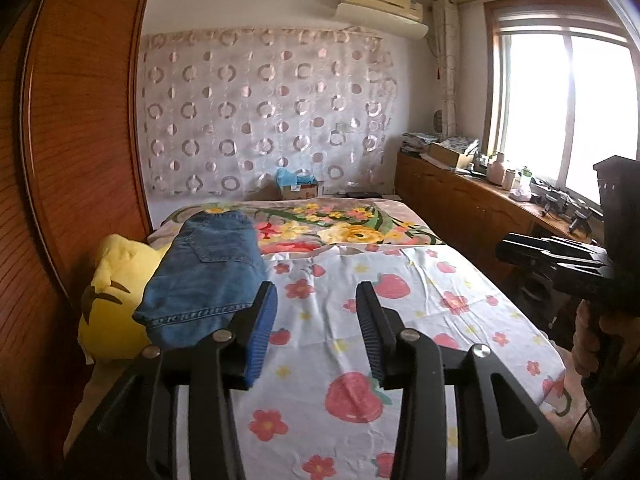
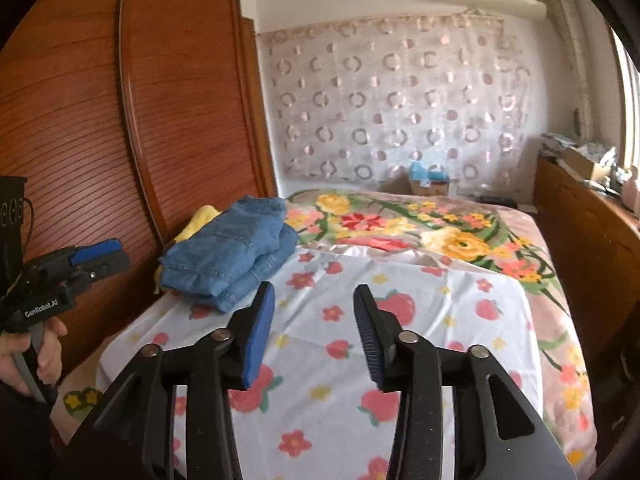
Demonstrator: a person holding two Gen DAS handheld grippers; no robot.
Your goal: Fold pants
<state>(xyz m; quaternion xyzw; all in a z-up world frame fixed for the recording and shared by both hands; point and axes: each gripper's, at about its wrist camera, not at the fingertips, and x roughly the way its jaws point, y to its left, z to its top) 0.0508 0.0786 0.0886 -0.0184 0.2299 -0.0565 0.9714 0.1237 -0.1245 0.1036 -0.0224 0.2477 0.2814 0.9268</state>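
Observation:
Blue denim pants (image 1: 208, 276) lie folded in a compact stack at the left edge of the bed, partly on a yellow pillow (image 1: 116, 296); they also show in the right wrist view (image 2: 236, 252). My left gripper (image 1: 316, 300) is open and empty, above the strawberry sheet (image 1: 400, 320), just right of the pants. My right gripper (image 2: 314, 300) is open and empty, over the same sheet (image 2: 400, 340), near the pants' front corner. The right gripper shows at the left view's right edge (image 1: 560, 256), the left gripper at the right view's left edge (image 2: 80, 264).
A wooden wardrobe (image 1: 72, 140) stands close along the bed's left side. A floral blanket (image 1: 360, 224) covers the far half of the bed. A low wooden cabinet (image 1: 472, 200) with clutter runs under the window on the right. A cardboard box (image 1: 300, 188) sits by the headboard.

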